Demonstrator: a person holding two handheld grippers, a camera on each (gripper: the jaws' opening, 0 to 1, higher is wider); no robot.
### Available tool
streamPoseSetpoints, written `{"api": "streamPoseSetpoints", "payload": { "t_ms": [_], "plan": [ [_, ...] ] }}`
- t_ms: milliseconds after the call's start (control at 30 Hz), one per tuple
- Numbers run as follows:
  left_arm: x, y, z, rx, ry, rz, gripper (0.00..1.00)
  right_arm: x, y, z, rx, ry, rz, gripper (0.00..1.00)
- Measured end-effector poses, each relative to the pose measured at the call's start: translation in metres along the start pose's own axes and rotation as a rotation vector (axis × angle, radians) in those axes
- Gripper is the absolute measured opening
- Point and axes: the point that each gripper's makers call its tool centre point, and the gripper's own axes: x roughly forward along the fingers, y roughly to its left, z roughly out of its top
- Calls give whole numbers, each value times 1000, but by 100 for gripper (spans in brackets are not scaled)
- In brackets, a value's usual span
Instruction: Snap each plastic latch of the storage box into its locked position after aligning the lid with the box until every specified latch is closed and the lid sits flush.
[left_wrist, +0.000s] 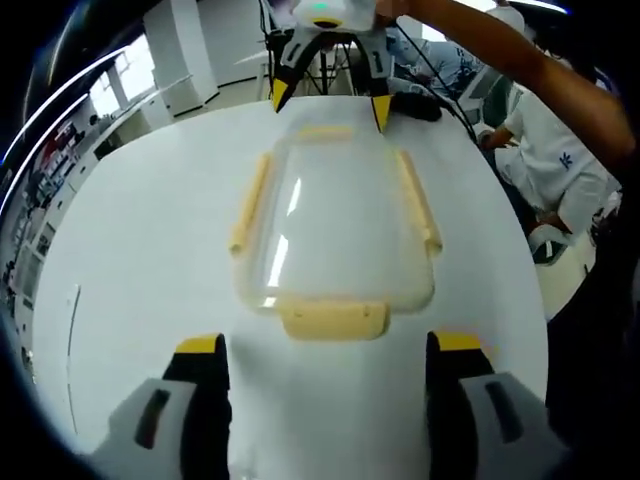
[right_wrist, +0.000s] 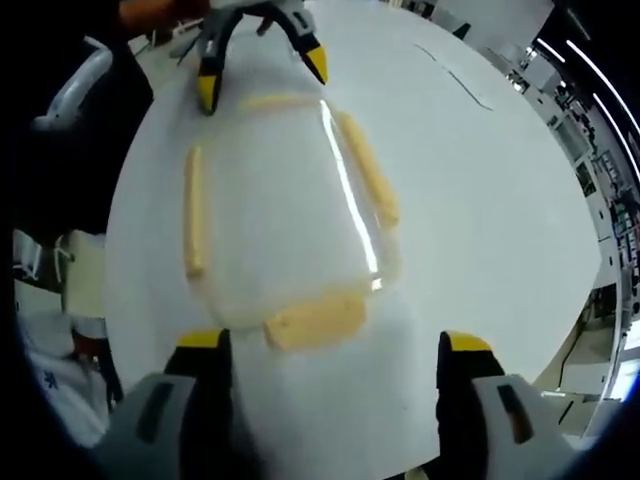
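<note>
White round worktop (left_wrist: 120, 300): clear storage box (left_wrist: 335, 235) lying lengthwise between two facing hand-held grippers, both spread and empty, left hand-held gripper (left_wrist: 328, 350) just short of near end latch (left_wrist: 334, 320), right hand-held gripper (right_wrist: 330, 350) likewise by opposite end latch (right_wrist: 315, 320).

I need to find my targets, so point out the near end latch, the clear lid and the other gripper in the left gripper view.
near end latch (left_wrist: 334, 320), left gripper view, flap's middle
clear lid (left_wrist: 335, 225), left gripper view, top panel
right gripper (left_wrist: 330, 98), left gripper view, between fingertips
</note>
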Motion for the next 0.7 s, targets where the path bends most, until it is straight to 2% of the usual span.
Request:
{"api": "streamPoseSetpoints", "payload": {
  "t_ms": [67,200,600,700],
  "plan": [
    [0,0,0,0,1,-1,73,0,0,1,1,-5,3,83],
    [1,0,2,-1,-2,-4,70,0,-1,2,-9,-6,-5,75],
    [3,1,6,-1,-2,-13,64,5,8,3,-63,40,28,65],
    [3,0,6,-1,-1,-13,63,6,8,2,-67,41,33,56]
  ]
}}
